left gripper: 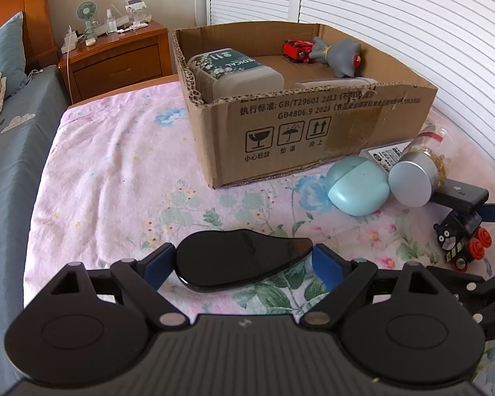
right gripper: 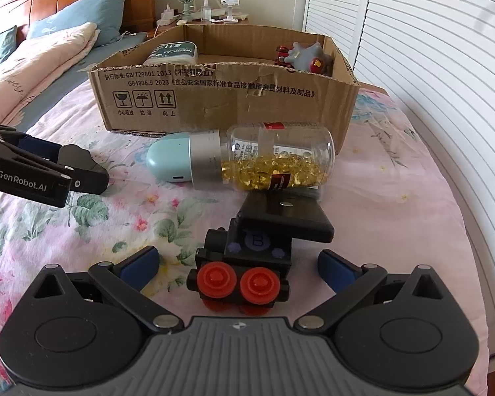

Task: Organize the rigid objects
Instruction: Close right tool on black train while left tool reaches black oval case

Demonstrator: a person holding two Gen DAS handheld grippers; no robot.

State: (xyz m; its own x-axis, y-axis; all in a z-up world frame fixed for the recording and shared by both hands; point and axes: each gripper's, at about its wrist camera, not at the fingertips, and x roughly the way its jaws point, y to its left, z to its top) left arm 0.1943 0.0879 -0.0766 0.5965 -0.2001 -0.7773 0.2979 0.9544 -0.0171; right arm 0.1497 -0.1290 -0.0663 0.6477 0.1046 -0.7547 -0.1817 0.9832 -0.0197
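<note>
Already the left gripper [left gripper: 244, 260] pinched a flat black piece [left gripper: 241, 264] above the bedspread's [left gripper: 115, 165] near edge; the right gripper [right gripper: 237, 264] gaped around a toy train [right gripper: 244, 274]. Gripped edgewise, the piece might twist free before the box [left gripper: 313, 125].

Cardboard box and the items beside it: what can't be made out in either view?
- Cardboard box floor: hidden by its front wall, both views.
- White item inside: only its top shows, left wrist view.
- Jar label: too small to read.
- Flat black device: partly covered by toy train.
</note>
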